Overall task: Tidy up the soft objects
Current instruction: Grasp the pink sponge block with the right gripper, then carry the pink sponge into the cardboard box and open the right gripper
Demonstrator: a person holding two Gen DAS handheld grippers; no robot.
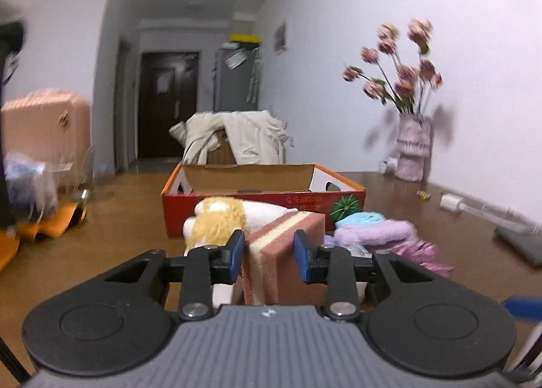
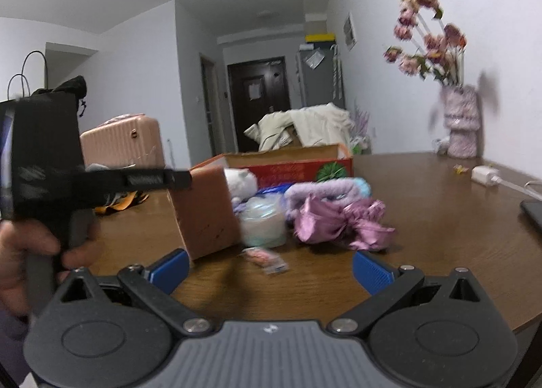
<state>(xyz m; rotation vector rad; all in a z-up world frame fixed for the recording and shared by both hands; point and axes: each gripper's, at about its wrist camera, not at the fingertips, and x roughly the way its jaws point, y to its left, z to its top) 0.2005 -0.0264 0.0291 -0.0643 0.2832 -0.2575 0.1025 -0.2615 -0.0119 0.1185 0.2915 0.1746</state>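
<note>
Bare brown tabletop beneath spread right tongs; left tongs pinching sponge block.

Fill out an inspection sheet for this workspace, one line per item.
Surface: brown wooden table, mostly bare at the right.
Job's things: layered sponge between the pads of the left hand-held gripper; red box open behind; plush toy, purple towel, pink cloth piled in front of it.
Clutter: small wrapper, plastic bag, vase of flowers.
Grippers: left shut on sponge; right hand-held gripper open, empty.
Cables: white charger with cord at the right.
Surroundings: pink suitcase, dark door, coat-draped box.
</note>
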